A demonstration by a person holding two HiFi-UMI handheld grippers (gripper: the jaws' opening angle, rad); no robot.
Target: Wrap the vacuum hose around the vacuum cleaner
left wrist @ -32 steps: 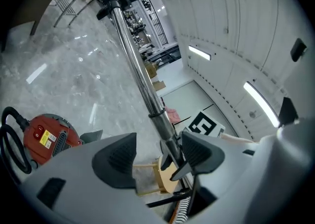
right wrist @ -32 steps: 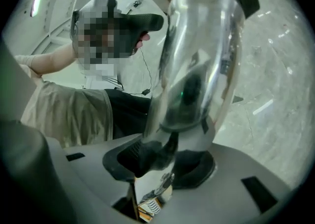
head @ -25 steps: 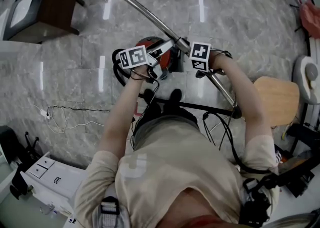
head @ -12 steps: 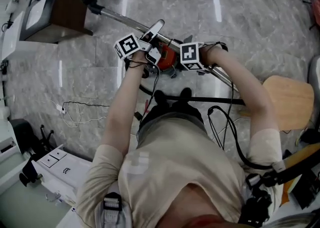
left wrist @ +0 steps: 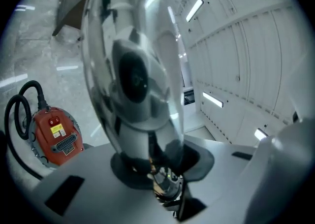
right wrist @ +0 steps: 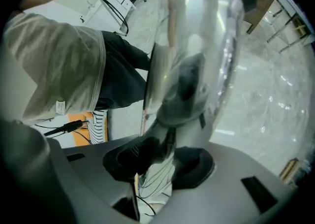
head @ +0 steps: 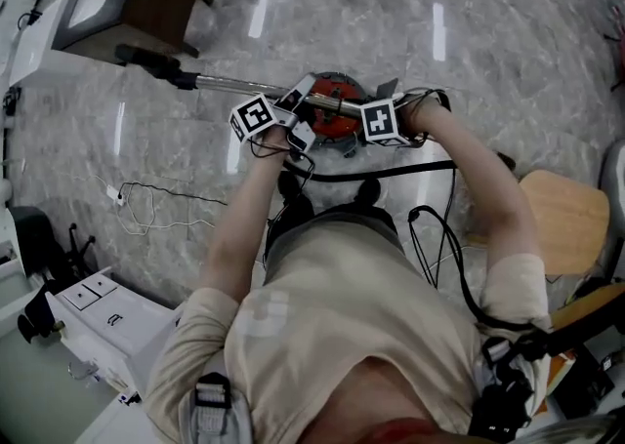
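- While the person stands over it, the red vacuum cleaner (head: pixel 337 100) sits on the marble floor (head: pixel 488 32), just ahead of the feet.
- The left gripper (left wrist: pixel 160 164) has just been closing; its jaws now press narrowly on the chrome wand (head: pixel 244 88).
- The right gripper (right wrist: pixel 165 161) clamps the same wand, jaws narrow.
- The black hose (left wrist: pixel 29 85) loops beside the cleaner's top.

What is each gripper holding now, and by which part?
Both hold the metal tube by its straight shaft. The left gripper has just closed its jaws on it; the right gripper is clamped beside it.
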